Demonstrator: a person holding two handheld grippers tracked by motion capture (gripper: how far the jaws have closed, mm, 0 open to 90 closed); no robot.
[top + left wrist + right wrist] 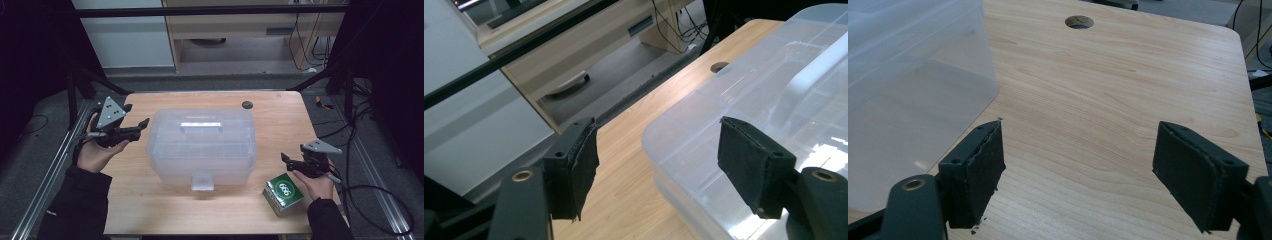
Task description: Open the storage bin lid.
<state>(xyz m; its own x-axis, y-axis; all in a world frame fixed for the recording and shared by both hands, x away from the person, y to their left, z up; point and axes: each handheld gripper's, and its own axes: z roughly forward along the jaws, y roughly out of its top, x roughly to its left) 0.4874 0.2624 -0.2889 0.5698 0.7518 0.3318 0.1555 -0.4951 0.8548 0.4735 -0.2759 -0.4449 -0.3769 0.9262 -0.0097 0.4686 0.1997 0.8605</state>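
The clear plastic box point(202, 145) stands in the middle of the table point(150, 205), with its lid closed, a handle point(200, 126) lying flat on top and a latch point(202, 181) on the front side facing the person. It looks empty, although the walls are cloudy and I cannot be sure. The left gripper point(142, 125) hangs just beside the left end of the box, pointing at its upper edge; in the left gripper view its fingers point(574, 165) stand wide apart, one over the table and one over the corner of the lid, and they hold nothing and do not touch the plastic. The right gripper point(286, 159) is near the right end of the box, low over the table, and its fingers point(975, 172) are also wide apart with only bare wood between them. A small green carton point(284, 193) sits just beside the right hand point(315, 182), at the front right of the table. I judge that the step in hand is the approach to the box, before any contact. The next move probably calls for reaching the latch at the front to open the lid, while the left gripper steadies the box so that it does not slide on the smooth wood.
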